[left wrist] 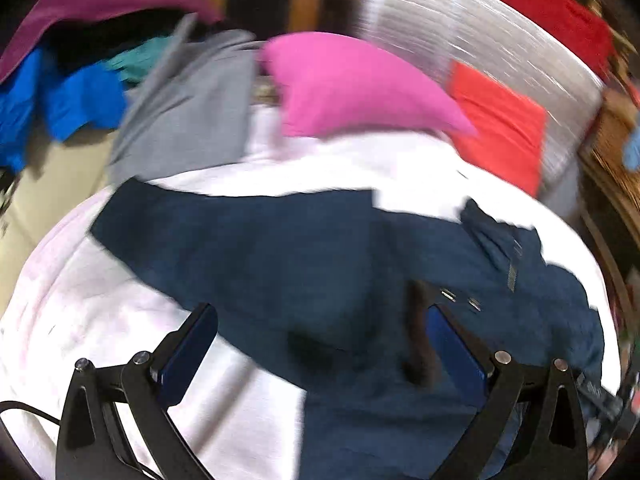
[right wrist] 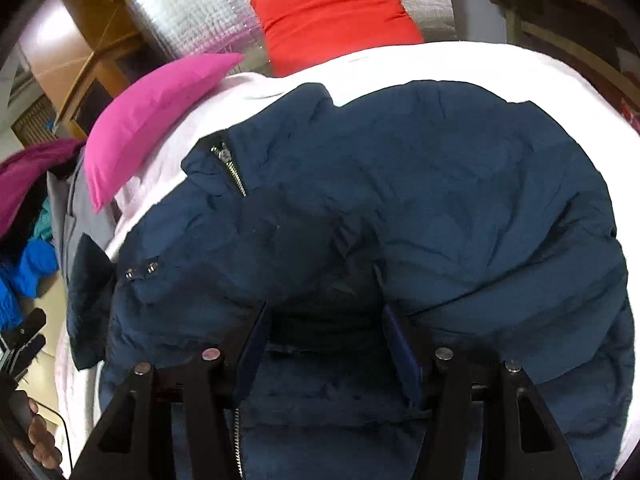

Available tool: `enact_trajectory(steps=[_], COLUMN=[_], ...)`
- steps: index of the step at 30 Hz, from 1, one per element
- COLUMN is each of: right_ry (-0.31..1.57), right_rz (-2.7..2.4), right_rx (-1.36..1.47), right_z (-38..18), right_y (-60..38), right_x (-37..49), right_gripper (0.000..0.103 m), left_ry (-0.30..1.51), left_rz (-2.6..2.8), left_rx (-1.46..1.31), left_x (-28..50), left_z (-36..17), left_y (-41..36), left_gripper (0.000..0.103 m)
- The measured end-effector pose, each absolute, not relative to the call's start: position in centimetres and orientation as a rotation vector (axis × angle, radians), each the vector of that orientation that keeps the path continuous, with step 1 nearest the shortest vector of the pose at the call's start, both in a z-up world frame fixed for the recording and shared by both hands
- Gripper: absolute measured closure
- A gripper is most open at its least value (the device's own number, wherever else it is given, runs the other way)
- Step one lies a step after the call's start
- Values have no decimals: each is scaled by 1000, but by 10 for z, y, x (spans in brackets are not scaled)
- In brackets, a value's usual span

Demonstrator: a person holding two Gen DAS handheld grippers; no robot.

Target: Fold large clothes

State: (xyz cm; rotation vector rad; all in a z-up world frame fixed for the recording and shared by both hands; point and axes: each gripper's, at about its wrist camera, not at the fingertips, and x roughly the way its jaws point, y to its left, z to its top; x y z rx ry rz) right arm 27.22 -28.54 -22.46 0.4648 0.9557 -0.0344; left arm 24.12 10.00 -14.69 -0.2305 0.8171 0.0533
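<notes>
Two wrist cameras, both close over the bed

The left view, blurred, looks down and forward across the jacket (left wrist: 304,264) toward the pink pillow (left wrist: 352,84); the right view sits nearer above the jacket (right wrist: 420,208). Both share jacket, pink pillow (right wrist: 152,120), red pillow (right wrist: 336,16) and sheet (right wrist: 460,64).

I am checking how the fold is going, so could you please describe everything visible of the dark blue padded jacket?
The dark blue padded jacket looks like quilted, slightly puffy fabric with a silver metal zipper near its collar and two small metal snaps. It lies bunched and partly folded on the white bed sheet, below the pink pillow. The right gripper hovers low over it with fingers apart; contact is unclear. The left gripper, open, sits above its edge.
</notes>
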Motion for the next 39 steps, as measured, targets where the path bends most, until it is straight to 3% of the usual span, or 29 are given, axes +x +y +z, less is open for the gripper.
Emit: enact_trajectory(steps=[9,20,22,25,34,35,36,39], right_ry=[915,851,846,844,835,834,833,830], right_rz=[-37,3,11,13,22,23,24,28], right_rx=[422,428,431,432,448,450,452,460], right_z=[-232,-233,-233,-233,-233,-233,-233,-233], right_y=[-281,-282,-282,-282,-284,-284,-284,-285], right_x=[267,260,259,259,258,258,257,257], right_gripper=[38,32,31,30,30,30,30,30], left_ry=[888,933,933,954,970,950,936,903], left_rz=[113,-2,-24,-43,-27,-21,-20,4], left_rx=[-640,-1022,-1043,-1028,-1039,-1035,-1024,-966], left_x=[243,261,265,273,290,290,290,288], left_z=[-180,-231,-235,-238,-250,-248,-246,-238], left_y=[195,229,226,219,209,208,207,203], left_gripper=[0,1,15,25,29,35,49,68])
